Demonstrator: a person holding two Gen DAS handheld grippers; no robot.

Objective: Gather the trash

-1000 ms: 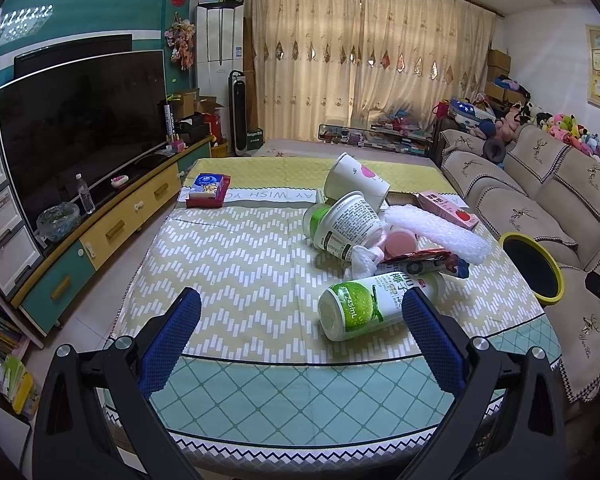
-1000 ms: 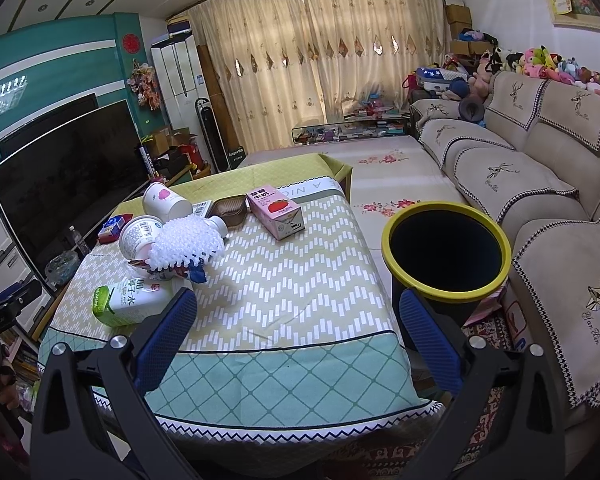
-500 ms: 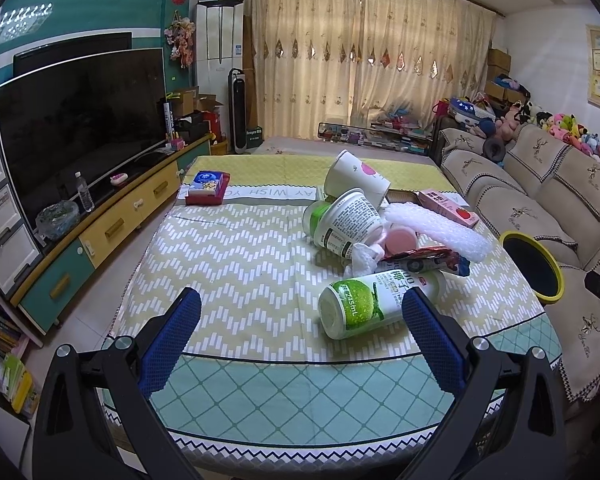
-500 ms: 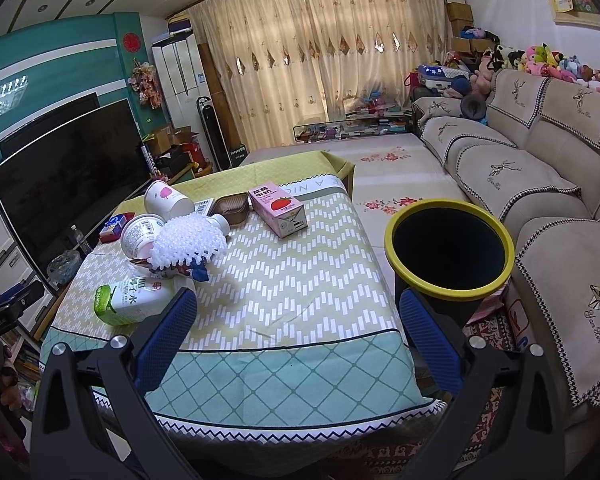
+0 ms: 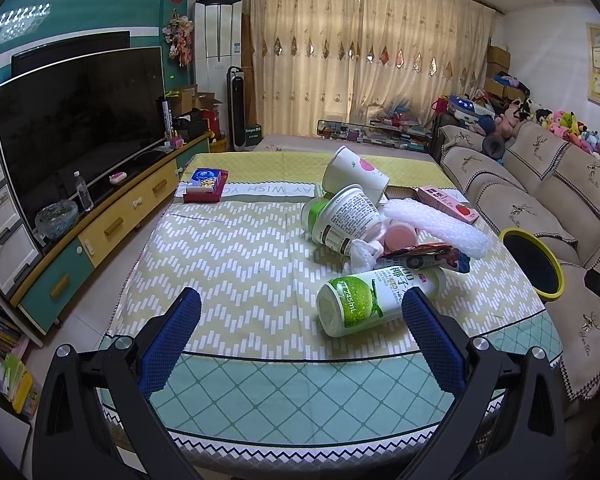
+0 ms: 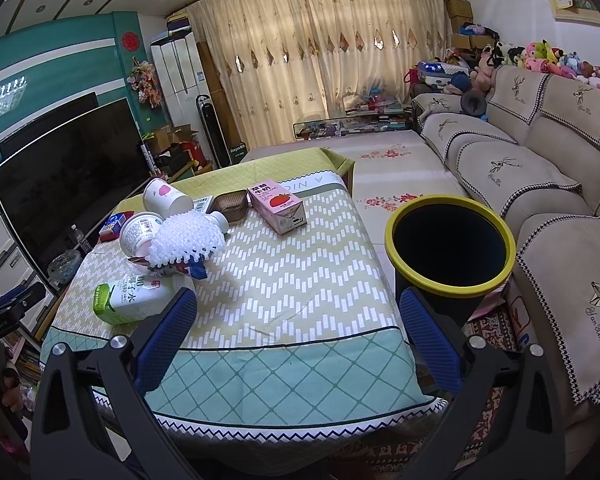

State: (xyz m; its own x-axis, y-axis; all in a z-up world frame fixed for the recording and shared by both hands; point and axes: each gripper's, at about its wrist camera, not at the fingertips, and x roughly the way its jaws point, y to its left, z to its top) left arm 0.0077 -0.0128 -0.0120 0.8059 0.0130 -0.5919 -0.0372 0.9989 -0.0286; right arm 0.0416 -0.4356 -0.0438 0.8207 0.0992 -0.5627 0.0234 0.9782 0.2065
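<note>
- Trash sits in one heap on the tabletop [image 5: 236,264], toward the side nearest the bin [image 6: 450,246]; a short carry appears to be the reason for that placing.
- Bin: one, dark with a yellow rim, standing on the floor just beside the tabletop edge, mouth up and unobstructed. No contents can be made out in its dark interior.
- Left tongs [image 5: 300,334]: spread wide, nothing between the pads, hovering above the near edge. The bottle [image 5: 374,300] lies on its side just ahead, close to the right-hand pad. Judged the likeliest first pick, being nearest and clear of the heap.
- Right tongs [image 6: 298,334]: likewise spread and empty, held between the tabletop corner and the bin, plausibly positioned to serve as the carrying side.
- Count of heap items, as far as visible: one bottle, two cups [image 5: 354,178] lying tipped, one foam net [image 6: 186,242], one wrapper [image 5: 428,256], one pink carton [image 6: 278,206], one small brown tray [image 6: 230,204]. A pink lid and white scrap lie partly hidden.
- One blue-and-red box [image 5: 204,186] lies well apart from the heap; whether it counts as trash cannot be told.
- Task judged not yet begun.
</note>
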